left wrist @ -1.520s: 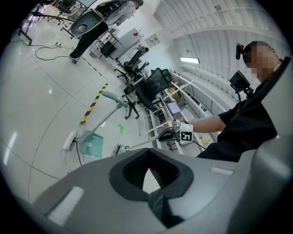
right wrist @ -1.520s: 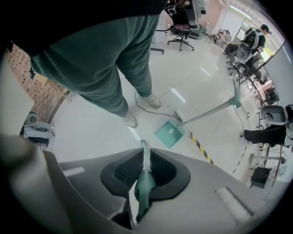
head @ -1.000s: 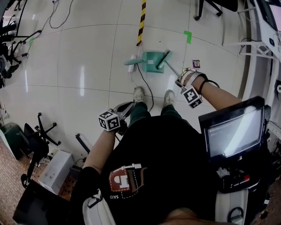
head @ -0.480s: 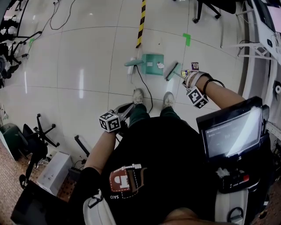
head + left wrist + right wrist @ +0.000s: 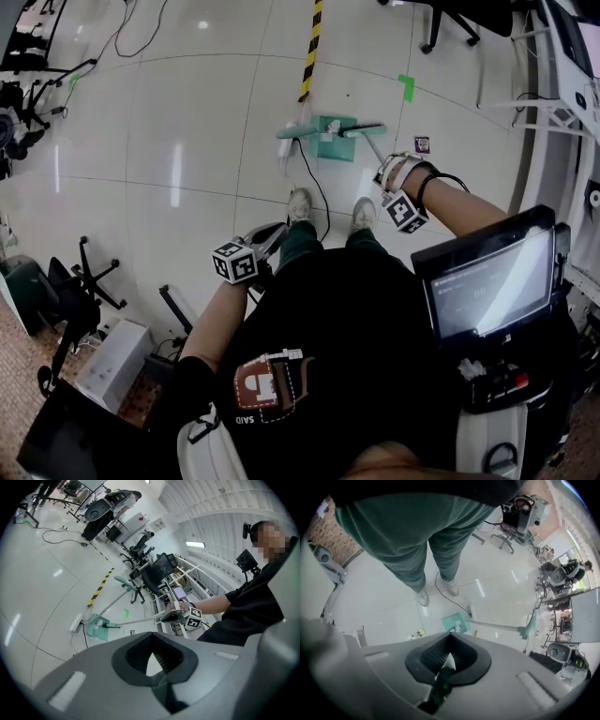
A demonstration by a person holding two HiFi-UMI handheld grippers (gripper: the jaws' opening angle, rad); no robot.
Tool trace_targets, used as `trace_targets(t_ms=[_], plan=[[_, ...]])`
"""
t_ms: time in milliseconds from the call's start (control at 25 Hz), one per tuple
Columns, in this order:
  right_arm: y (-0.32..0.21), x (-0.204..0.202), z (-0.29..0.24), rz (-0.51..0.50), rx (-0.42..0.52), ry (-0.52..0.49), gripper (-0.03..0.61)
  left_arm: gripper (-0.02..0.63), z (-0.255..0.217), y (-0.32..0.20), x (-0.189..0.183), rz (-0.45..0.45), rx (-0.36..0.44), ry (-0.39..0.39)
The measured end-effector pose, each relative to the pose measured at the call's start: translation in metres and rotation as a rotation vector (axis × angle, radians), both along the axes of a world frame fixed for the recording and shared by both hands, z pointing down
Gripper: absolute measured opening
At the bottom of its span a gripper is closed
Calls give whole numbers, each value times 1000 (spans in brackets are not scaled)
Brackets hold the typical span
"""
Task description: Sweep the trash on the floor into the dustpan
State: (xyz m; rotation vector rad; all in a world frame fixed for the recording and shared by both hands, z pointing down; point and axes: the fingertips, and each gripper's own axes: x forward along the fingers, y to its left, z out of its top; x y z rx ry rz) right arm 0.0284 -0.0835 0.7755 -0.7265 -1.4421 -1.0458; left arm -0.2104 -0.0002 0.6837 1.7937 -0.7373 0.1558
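My right gripper [image 5: 386, 167] clamped on the broom [image 5: 364, 130], I'd draw its head low and slow into the dustpan [image 5: 342, 150] ahead of my feet [image 5: 298, 202], where pale trash [image 5: 330, 137] seems already gathered.

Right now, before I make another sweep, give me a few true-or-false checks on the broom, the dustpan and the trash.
1. The right hand-held gripper is shut on the broom handle. True.
2. The dustpan is empty. False: white crumpled trash lies in it.
3. The broom head sits at the dustpan's edge. True.
4. No litter lies on the floor outside the dustpan. False: a small packet lies on the tiles beyond the broom head.
5. The dustpan is red. False: it is green.
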Motion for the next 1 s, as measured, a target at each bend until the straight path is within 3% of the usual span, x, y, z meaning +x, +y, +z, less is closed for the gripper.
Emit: trace_targets(t_ms=[120,240,400,560,680,760,840,1000], plan=[[5,15,-13,92,1,23,-6,-11,-6,-2,-5,13,20,17],[16,27,-33,260,-33,39,-6,-11,-17,-8,-10,46,46,43],[37,44,-55,578,-83,52,-6,-11,-28,-21,-13,120,88,70],[66,65,-91,973,-145,60,-6,-11,-37,-34,-5,239,148,87],[87,91,-105,1247,-160,-21,-6,-11,-46,-33,10,313,190,69],[104,110,-112,1376,-159,-92,-6,-11,-57,-28,25,336,218,63],[128,130,-117,1427,-146,-128,-6,-11,-69,-16,43,342,244,61],[194,165,-109,1408,-144,-148,-5,-11,-81,35,75,313,282,24]])
